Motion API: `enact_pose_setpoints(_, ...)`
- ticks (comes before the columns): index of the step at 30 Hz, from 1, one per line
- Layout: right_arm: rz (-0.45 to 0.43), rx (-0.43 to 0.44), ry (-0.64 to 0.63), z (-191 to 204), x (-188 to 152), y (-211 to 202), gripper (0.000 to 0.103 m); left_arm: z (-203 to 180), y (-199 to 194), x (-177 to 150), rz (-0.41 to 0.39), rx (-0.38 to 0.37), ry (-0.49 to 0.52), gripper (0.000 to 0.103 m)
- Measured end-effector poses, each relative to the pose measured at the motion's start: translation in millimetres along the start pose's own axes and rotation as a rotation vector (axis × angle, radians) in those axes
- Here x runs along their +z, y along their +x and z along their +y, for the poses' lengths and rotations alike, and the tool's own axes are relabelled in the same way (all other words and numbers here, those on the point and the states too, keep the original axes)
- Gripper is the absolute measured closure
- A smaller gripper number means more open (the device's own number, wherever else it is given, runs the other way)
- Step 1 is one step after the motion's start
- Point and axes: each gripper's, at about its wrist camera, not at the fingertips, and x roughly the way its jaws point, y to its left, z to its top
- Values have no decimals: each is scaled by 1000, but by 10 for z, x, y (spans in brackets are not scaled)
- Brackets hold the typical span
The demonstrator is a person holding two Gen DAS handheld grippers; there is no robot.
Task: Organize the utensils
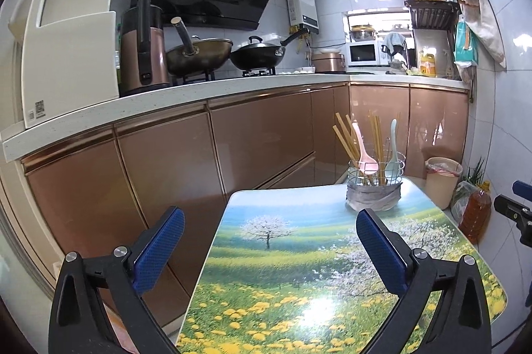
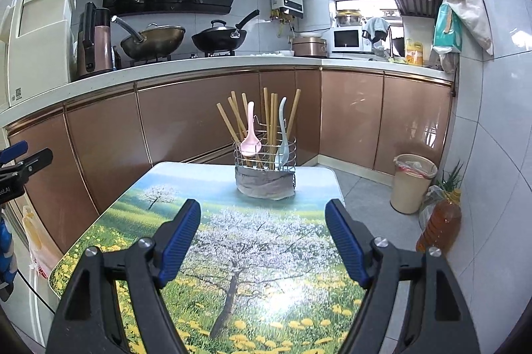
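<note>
A wire utensil holder (image 1: 375, 184) (image 2: 266, 169) wrapped in grey cloth stands at the far end of a small table (image 1: 282, 261) (image 2: 259, 254) printed with a flowering tree. It holds several wooden chopsticks (image 1: 377, 134) (image 2: 271, 117), a pink spoon (image 1: 364, 154) (image 2: 250, 137) and a pale blue spoon (image 1: 393, 147) (image 2: 282, 137). My left gripper (image 1: 270, 217) is open and empty above the table's near left part. My right gripper (image 2: 262, 209) is open and empty, facing the holder from short of it.
Brown cabinet fronts (image 1: 199, 161) under a white counter run behind the table. Woks (image 1: 199, 53), a kettle (image 1: 143, 51) and a microwave (image 1: 362, 53) sit on the counter. A beige bin (image 2: 412, 182) and an oil bottle (image 2: 440, 221) stand on the floor at right by the tiled wall.
</note>
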Motion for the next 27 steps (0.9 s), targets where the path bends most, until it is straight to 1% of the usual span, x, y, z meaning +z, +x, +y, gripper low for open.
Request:
enact_pose_setpoints(6, 3, -8, 4, -34, -90, -64, 27, 65, -68, -55, 1, -3, 2, 1)
enact_pose_setpoints(12, -4, -38, 6, -86, -118, -82, 27, 114, -70, -110, 4, -6, -6, 1)
enact_pose_setpoints(19, -15, -68, -15, -93, -133, -68, 27, 134, 8, -159, 24, -19, -16, 1)
enact_pose_setpoints(27, 8, -63, -12, -102, -179, 78, 27, 142, 175, -237, 65, -23, -20, 1)
